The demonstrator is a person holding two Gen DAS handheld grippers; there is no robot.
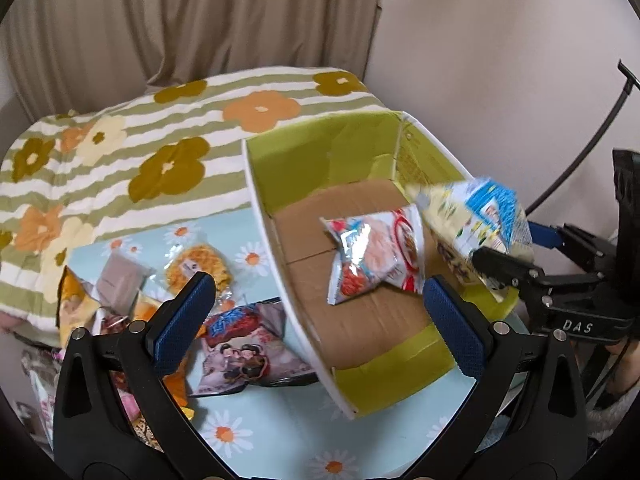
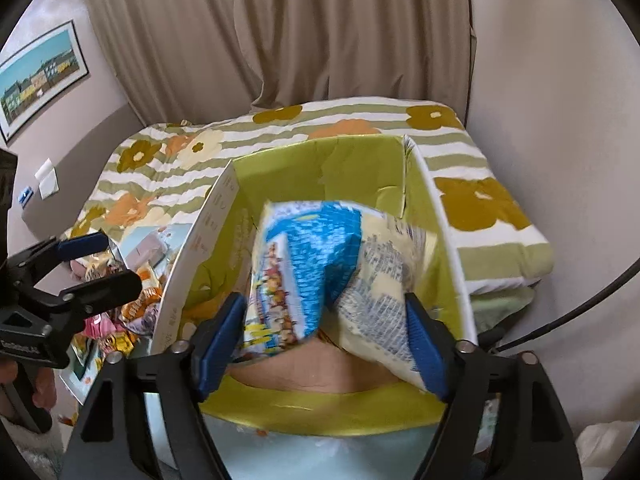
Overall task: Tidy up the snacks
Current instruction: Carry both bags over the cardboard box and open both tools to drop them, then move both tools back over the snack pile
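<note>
One cardboard box [image 1: 304, 312] is seen, with one snack packet [image 1: 374, 258] lying inside and one blue-and-yellow packet [image 2: 332, 264] held above it. Several more packets [image 1: 248, 354] are piled beside it, too overlapped to be counted.

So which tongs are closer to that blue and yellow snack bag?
Right: the right tongs grip the blue and yellow snack bag above the box; the left tongs are apart, open.

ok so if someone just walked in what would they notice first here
First, the blue and yellow snack bag clamped in the right hand-held gripper, held over the green-lined cardboard box. Next, the red and white snack packet lying alone on the box floor. The left hand-held gripper is open and holds nothing, above a heap of loose snacks on the daisy-print cloth left of the box.
</note>
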